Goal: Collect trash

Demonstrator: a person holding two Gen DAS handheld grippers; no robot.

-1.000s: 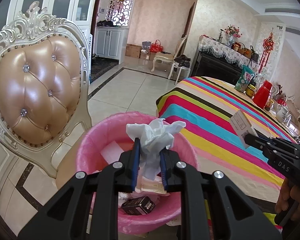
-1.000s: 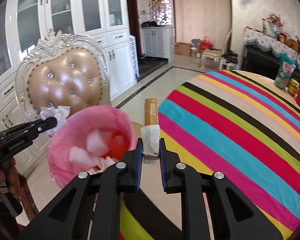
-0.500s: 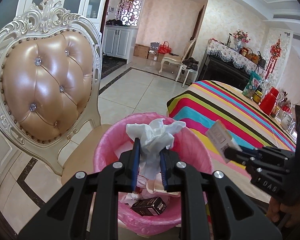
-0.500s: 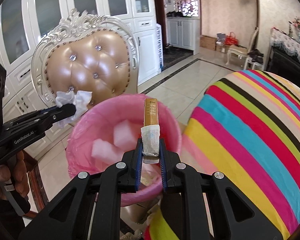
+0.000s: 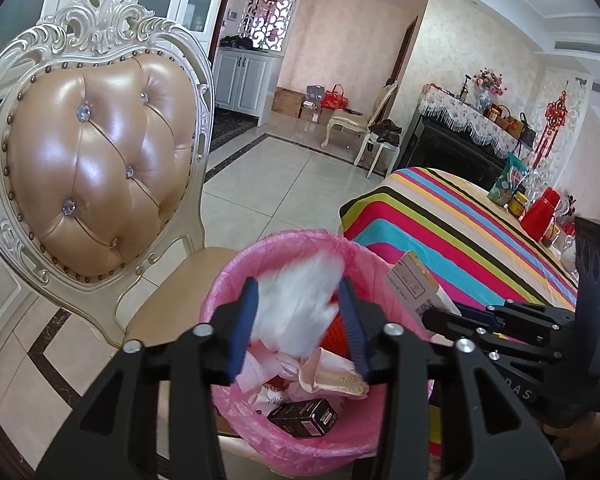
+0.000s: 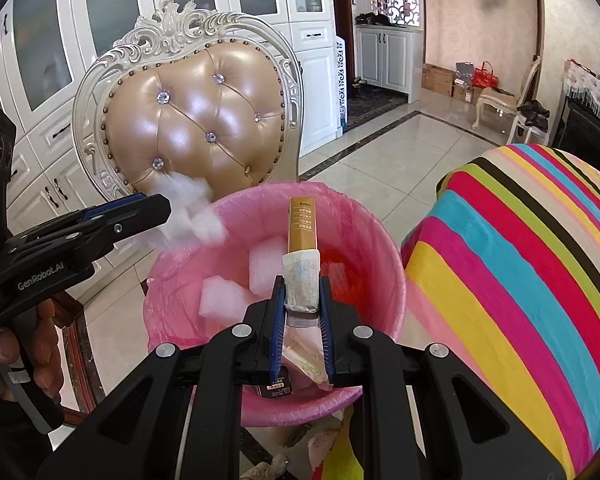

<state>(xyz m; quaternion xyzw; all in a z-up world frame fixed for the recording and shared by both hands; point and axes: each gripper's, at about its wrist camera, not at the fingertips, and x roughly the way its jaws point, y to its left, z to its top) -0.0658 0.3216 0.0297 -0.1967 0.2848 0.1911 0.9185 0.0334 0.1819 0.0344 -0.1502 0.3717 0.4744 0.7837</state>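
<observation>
Left gripper [image 5: 298,320] is hovering over the pink-lined trash bin [image 5: 236,280], pointing down into it. Its jaws have just been opening; they are standing partly apart, and the crumpled white tissue [image 5: 296,312] is showing between them as a motion-blurred white shape. The blue pads [image 5: 246,320] are no longer pressing on it. From the right wrist view the same tissue [image 6: 188,216] is blurring just off the left gripper's tip [image 6: 156,210], above the near-left rim of the bin [image 6: 380,240].

Right gripper [image 6: 302,304] is also pointing down over the bin. Its jaws are sitting nearly closed, pinching a narrow gold-brown carton [image 6: 302,224] with a pale paper wrap around its lower end. The carton is standing upright out of the fingers, above the bin's open mouth. In the left wrist view the carton [image 5: 414,284] is showing at the bin's right rim, sticking out of the right gripper [image 5: 436,314].

Inside the bin: white foam blocks [image 6: 224,300], a small black box [image 5: 304,416], pale wrappers and something orange-red, too unclear to name.

The bin is resting on the seat of an ornate tufted chair [image 5: 96,160], just beside the table with the striped cloth [image 6: 520,280]. A hand [image 6: 4,360] is gripping the left gripper's handle.
</observation>
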